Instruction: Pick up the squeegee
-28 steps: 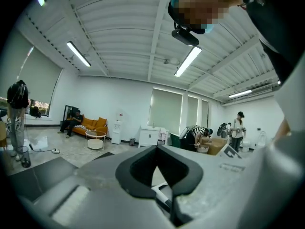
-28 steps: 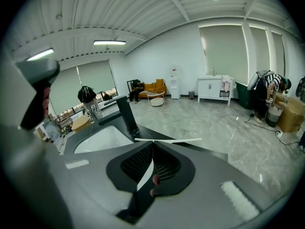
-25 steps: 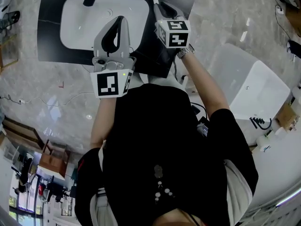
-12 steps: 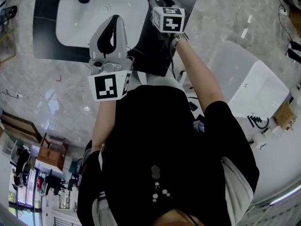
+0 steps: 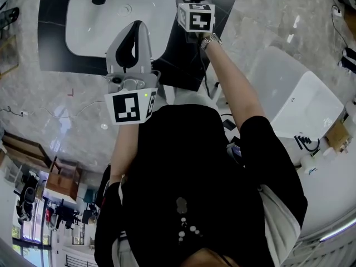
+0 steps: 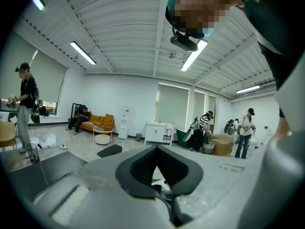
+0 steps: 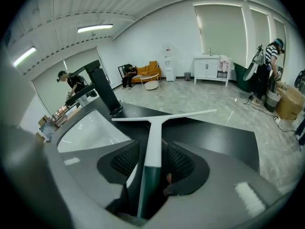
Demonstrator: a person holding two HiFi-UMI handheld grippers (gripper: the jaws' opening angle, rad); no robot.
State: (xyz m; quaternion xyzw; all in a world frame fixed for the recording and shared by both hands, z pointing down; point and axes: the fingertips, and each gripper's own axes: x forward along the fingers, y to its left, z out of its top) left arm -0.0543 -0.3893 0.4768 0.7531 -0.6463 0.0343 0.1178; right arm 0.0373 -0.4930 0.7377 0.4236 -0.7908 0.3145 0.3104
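The squeegee (image 7: 151, 132) has a white T-shaped blade and a white handle that turns dark green. It lies on the black countertop (image 7: 224, 137) beside the white sink (image 7: 90, 128). My right gripper (image 7: 153, 151) points down along the handle. Its jaws have just been opening, and the handle runs between them with a gap on each side. In the head view only its marker cube (image 5: 196, 16) shows, at the counter's far right. My left gripper (image 5: 139, 24) hovers in front of the sink (image 5: 119, 15), jaws shut and empty, pointing out into the room.
A black faucet (image 7: 102, 87) stands at the sink's far rim. A white tub-like unit (image 5: 300, 104) sits on the marble floor to the right. Several people, a white cabinet (image 6: 157, 132) and an orange sofa (image 6: 93, 122) are far off across the room.
The right gripper's cube has moved up the picture toward the counter's far edge and looks smaller. The left gripper has hardly moved.
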